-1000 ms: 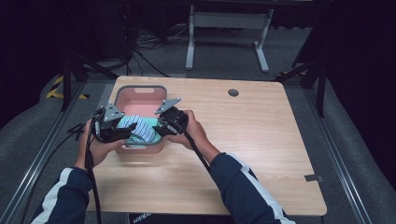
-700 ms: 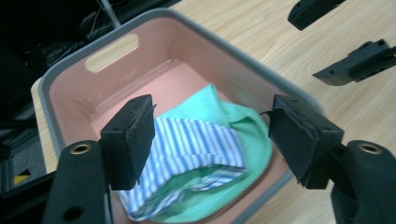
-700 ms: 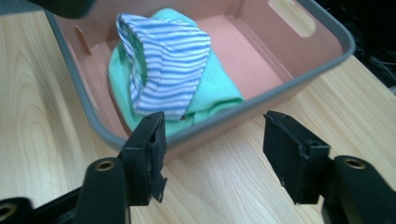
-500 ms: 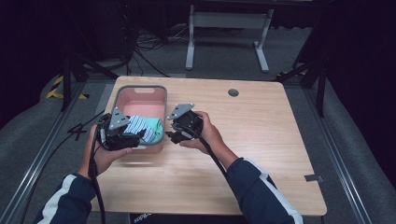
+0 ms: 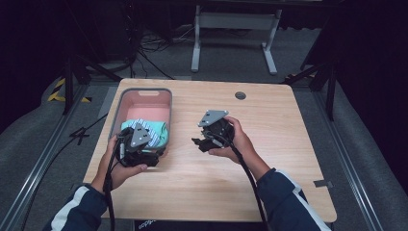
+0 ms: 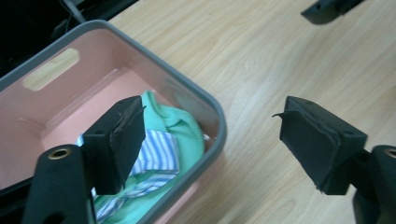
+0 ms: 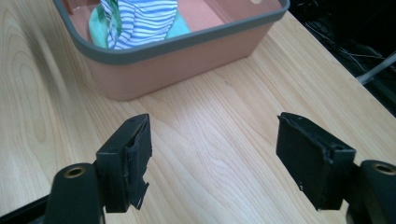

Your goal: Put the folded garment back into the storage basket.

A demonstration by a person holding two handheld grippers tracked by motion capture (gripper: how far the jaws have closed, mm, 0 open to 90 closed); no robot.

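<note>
Pink, grey-rimmed bin (image 5: pixel 144 103) sits at the tabletop's (image 5: pixel 269 183) left, holding green and blue-striped clothes (image 7: pixel 140 18). My left gripper (image 6: pixel 210 140) hovers spread above its near corner; my right gripper (image 7: pixel 212 158) hangs spread, empty, over bare wood. Best I lift both straight clear, avoiding the rim.

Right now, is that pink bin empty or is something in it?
Not empty. The bin holds crumpled cloth, green and blue-striped, piled at its near end; the far end's pink floor is bare.
</note>
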